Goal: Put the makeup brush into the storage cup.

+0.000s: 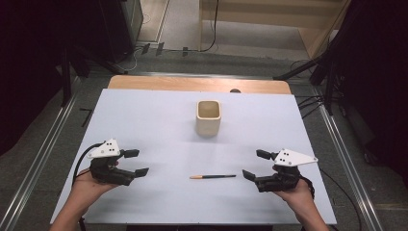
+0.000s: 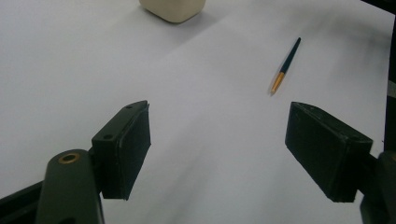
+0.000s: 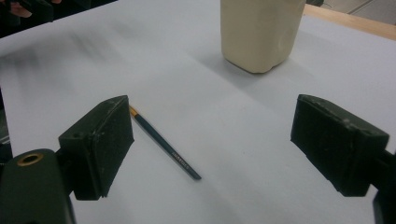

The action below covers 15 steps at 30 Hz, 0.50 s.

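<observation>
Table [image 1: 144, 115] holds one pencil [image 1: 213, 176], one cream cup [image 1: 208, 117]; left hand-held gripper [image 1: 136, 162] and right hand-held gripper [image 1: 255, 164] both released, empty.

This is a lab-like recording room rather than a home. A white-covered wooden table [image 1: 144, 115] stands on grey carpet between metal floor rails [image 1: 41, 159], ringed by black stand legs [image 1: 298, 72], trailing black cables [image 1: 308, 103] and dark curtains [image 1: 29, 57].
</observation>
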Each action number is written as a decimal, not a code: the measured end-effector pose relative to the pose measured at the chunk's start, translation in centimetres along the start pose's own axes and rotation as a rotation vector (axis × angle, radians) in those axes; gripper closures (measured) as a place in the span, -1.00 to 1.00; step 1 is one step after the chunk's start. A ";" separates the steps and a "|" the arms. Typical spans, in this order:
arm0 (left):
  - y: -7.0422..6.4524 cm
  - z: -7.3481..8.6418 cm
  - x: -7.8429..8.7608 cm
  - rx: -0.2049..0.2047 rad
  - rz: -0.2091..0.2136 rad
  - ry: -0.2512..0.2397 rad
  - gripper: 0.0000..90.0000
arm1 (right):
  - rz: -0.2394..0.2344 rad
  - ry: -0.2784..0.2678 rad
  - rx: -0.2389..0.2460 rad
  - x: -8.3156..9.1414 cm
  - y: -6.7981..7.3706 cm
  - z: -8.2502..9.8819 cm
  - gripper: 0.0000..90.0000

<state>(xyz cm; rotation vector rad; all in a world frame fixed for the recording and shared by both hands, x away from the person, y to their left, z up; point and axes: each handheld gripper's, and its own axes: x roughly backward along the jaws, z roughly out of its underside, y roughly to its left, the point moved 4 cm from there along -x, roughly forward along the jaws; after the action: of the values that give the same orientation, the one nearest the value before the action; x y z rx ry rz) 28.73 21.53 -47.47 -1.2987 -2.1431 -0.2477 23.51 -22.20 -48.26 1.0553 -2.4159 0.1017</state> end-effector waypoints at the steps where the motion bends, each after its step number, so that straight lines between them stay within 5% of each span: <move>1: 0.0 0.0 0.0 0.000 -0.001 -0.001 -0.49 | 0.001 0.002 0.001 0.0 0.0 0.0 -0.70; 15: 0.0 -0.1 0.1 -0.011 -0.004 -0.009 -0.49 | -0.005 0.000 0.003 -0.1 0.1 0.0 -0.69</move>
<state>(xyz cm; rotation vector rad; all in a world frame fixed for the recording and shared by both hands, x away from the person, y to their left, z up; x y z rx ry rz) 28.71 21.53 -47.35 -1.3038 -2.1548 -0.2559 23.51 -22.11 -48.31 1.0629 -2.4138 0.1040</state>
